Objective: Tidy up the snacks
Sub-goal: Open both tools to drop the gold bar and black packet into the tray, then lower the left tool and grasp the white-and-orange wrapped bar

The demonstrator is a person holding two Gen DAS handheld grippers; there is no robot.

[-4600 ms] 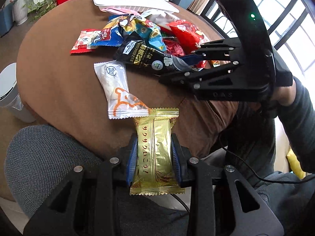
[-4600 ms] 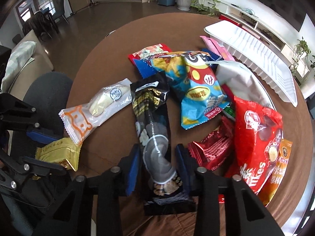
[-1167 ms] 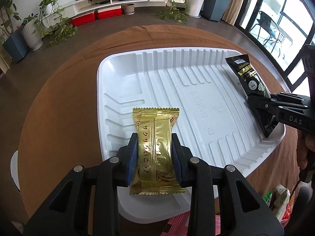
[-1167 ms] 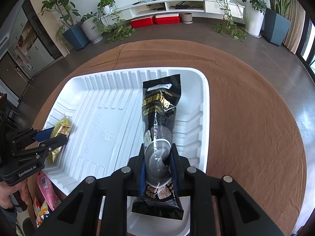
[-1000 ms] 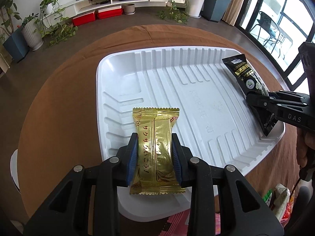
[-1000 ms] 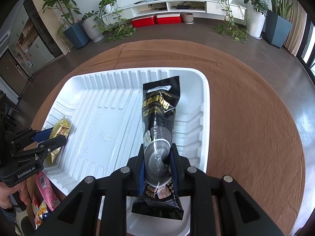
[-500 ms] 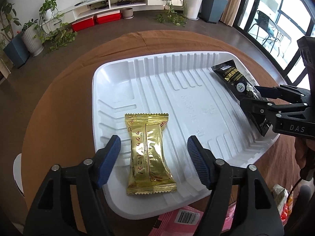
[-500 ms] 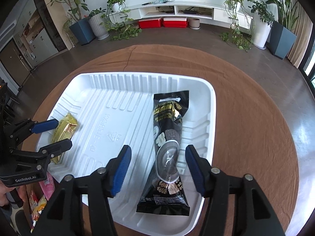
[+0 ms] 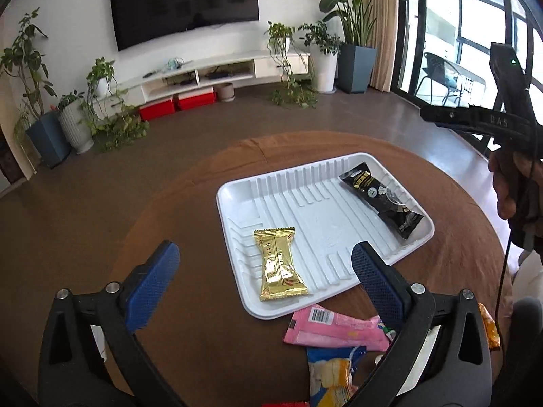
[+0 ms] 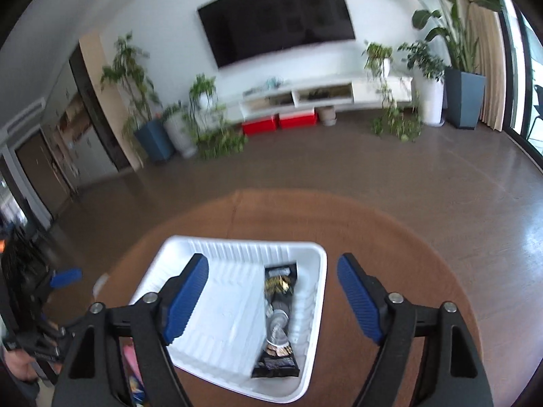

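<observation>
White moulded plastic forms the tray (image 9: 237, 203) on the round brown tabletop (image 9: 190, 203) in the left wrist view. A gold snack packet (image 9: 279, 264) lies flat in its near left part, and a black snack packet (image 9: 381, 200) lies along its far right side, well apart. The left hand-held gripper (image 9: 263, 271) hangs above the tray's near edge, its jaws wide and opening, pads touching nothing. Pink packets (image 9: 334, 329) and a blue-and-yellow packet (image 9: 332, 369) lie on the tabletop just beside the tray.

From the right wrist view, slightly blurred, the right hand-held gripper (image 10: 273, 286) hovers over the tray (image 10: 176, 247), jaws wide and opening, clear of the black snack packet (image 10: 279, 318) lying flat below. The left hand-held gripper (image 10: 64, 278) shows at the left edge.
</observation>
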